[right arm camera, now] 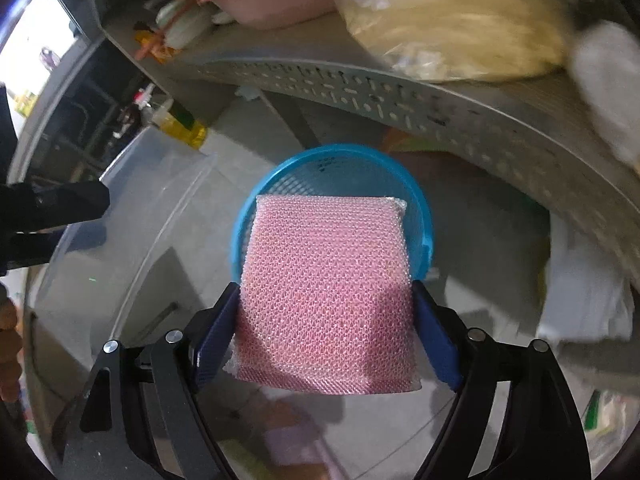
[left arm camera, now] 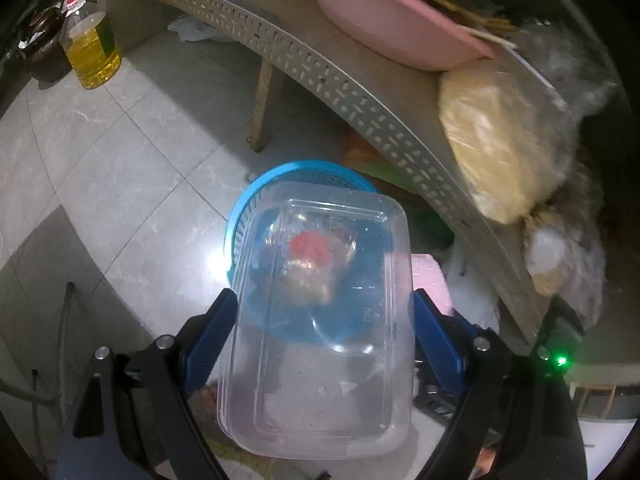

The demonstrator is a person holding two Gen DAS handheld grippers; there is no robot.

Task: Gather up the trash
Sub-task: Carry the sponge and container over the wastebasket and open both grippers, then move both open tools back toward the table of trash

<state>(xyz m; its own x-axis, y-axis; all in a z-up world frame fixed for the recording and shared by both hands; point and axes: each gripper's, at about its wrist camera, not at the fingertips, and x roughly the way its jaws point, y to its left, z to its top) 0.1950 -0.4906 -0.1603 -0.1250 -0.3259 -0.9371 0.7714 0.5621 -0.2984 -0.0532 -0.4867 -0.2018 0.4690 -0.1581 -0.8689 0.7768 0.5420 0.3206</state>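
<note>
My left gripper (left arm camera: 322, 300) is shut on a clear plastic food container (left arm camera: 316, 320), held over a blue round basket (left arm camera: 256, 196) on the tiled floor. Through the container I see something red and something pale in the basket. My right gripper (right arm camera: 324, 292) is shut on a pink mesh sponge (right arm camera: 326, 292), held over the same blue basket (right arm camera: 424, 216). The container (right arm camera: 160, 184) and the left gripper's black arm also show at the left of the right wrist view. A pink corner of the sponge (left arm camera: 430, 276) shows in the left wrist view.
A grey perforated metal shelf (left arm camera: 328, 76) runs above the basket, holding a pink basin (left arm camera: 384, 28) and a bag of pale yellow stuff (left arm camera: 492, 144). An oil bottle (left arm camera: 90, 46) stands on the floor at the far left. White bags (right arm camera: 584, 300) lie under the shelf.
</note>
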